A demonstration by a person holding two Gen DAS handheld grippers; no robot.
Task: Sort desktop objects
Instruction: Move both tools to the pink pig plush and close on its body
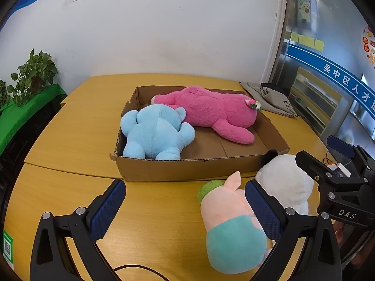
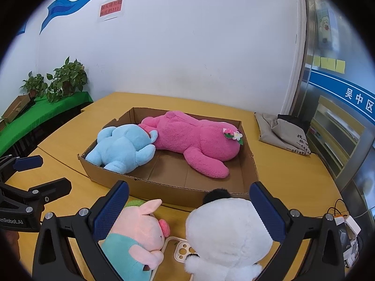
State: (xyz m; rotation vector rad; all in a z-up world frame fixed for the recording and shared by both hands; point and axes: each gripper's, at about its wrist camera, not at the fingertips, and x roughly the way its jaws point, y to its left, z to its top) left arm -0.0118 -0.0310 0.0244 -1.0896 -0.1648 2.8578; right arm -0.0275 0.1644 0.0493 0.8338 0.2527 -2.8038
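An open cardboard box point(image 1: 187, 169) point(image 2: 164, 190) sits mid-table and holds a blue plush point(image 1: 154, 133) point(image 2: 121, 147) and a large pink plush point(image 1: 211, 112) point(image 2: 194, 140). In front of the box lie a pink pig plush in teal clothes point(image 1: 229, 222) point(image 2: 138, 234) and a white plush with a black ear point(image 1: 283, 182) point(image 2: 227, 231). My left gripper point(image 1: 186, 210) point(image 2: 44, 175) is open, with the pig against its right finger. The right gripper point(image 2: 189, 210) point(image 1: 328, 157) is open, its fingers either side of the white plush.
A beige phone case point(image 2: 180, 250) lies under the two front plushes. A grey cloth bag point(image 1: 269, 98) point(image 2: 281, 131) rests at the table's far right corner. Cables and a charger point(image 2: 346, 224) sit at the right edge. Potted plants point(image 2: 68, 77) stand on a green-covered shelf to the left.
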